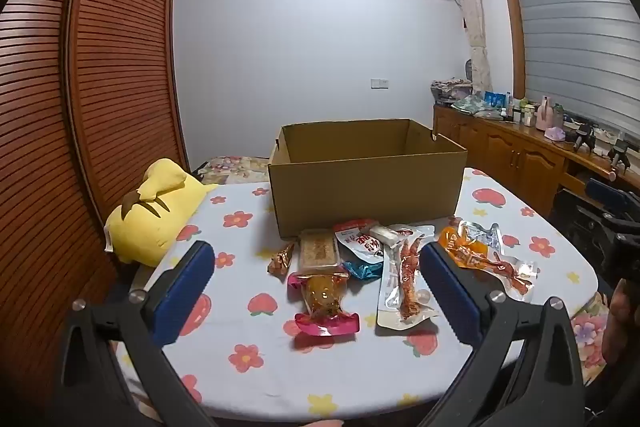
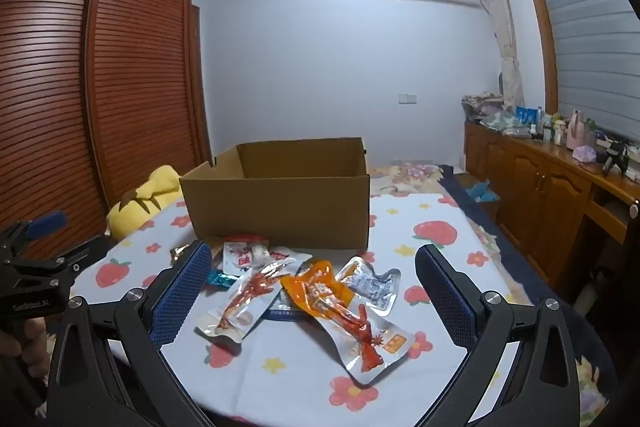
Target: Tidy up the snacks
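An open cardboard box (image 1: pixel 366 187) stands on the flowered table; it also shows in the right wrist view (image 2: pixel 280 211). Several snack packets lie in front of it: a pink-ended candy packet (image 1: pixel 325 301), a biscuit bar (image 1: pixel 318 251), a clear packet with a red chicken foot (image 1: pixel 406 279), and an orange packet (image 1: pixel 468 251). In the right wrist view the orange packet (image 2: pixel 320 293) and a clear chicken-foot packet (image 2: pixel 248 301) lie between my fingers. My left gripper (image 1: pixel 316 291) is open above the candy packet. My right gripper (image 2: pixel 314 291) is open above the orange packet. Both are empty.
A yellow plush toy (image 1: pixel 156 211) lies at the table's left edge beside a louvred wardrobe (image 1: pixel 80 107). A wooden sideboard (image 1: pixel 520 147) with bottles stands at the right. The left gripper's body (image 2: pixel 36 267) shows at the left in the right wrist view.
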`<state>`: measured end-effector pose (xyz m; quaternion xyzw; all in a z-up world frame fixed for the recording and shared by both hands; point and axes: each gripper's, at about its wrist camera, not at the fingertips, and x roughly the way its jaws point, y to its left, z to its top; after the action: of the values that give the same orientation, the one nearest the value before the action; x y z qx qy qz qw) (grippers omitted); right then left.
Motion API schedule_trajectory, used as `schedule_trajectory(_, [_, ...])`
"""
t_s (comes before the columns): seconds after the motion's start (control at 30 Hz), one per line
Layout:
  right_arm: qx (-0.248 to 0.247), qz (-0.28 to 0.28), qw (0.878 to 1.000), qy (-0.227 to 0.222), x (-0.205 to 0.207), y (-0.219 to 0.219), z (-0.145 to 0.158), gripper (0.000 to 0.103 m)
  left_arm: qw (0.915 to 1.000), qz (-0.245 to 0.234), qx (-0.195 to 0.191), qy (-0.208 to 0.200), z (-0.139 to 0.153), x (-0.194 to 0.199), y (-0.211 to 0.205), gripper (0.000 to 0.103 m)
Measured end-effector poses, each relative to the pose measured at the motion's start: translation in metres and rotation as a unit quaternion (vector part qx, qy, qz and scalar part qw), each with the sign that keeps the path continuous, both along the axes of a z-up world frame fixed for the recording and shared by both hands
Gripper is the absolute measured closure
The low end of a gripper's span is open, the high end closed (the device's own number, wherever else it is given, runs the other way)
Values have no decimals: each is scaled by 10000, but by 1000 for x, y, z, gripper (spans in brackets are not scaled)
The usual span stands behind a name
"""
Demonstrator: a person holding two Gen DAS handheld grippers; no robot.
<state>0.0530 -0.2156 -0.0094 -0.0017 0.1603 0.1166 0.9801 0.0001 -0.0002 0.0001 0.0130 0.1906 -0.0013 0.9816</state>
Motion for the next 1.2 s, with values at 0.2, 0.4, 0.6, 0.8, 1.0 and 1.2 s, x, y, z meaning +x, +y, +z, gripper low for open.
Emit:
schedule_trajectory(0.2, [7,9,10000,22,2,1,1,0,9999,-36,87,-33,0,0,-3,0])
schedule_trajectory(0.4, [-12,-26,10000,14,-1,-1,-2,0,9999,-44,72,-62,-2,0,0,0])
schedule_trajectory(0.6, [-19,-40,10000,19,-2,-2,-2,0,9999,-48,76,-57,-1,-3,0,0])
schedule_trajectory(0.8, [-22,-36,10000,16,-2,-2,-2,0,9999,-41,76,-59,0,-2,1,0])
schedule_trajectory(1.0, [-20,-47,10000,13,-2,-4,-3,0,9999,-45,81,-55,0,-2,0,0])
schedule_trajectory(1.2, [-24,-48,10000,11,-2,-4,-4,0,9999,-46,78,-60,0,-2,0,0])
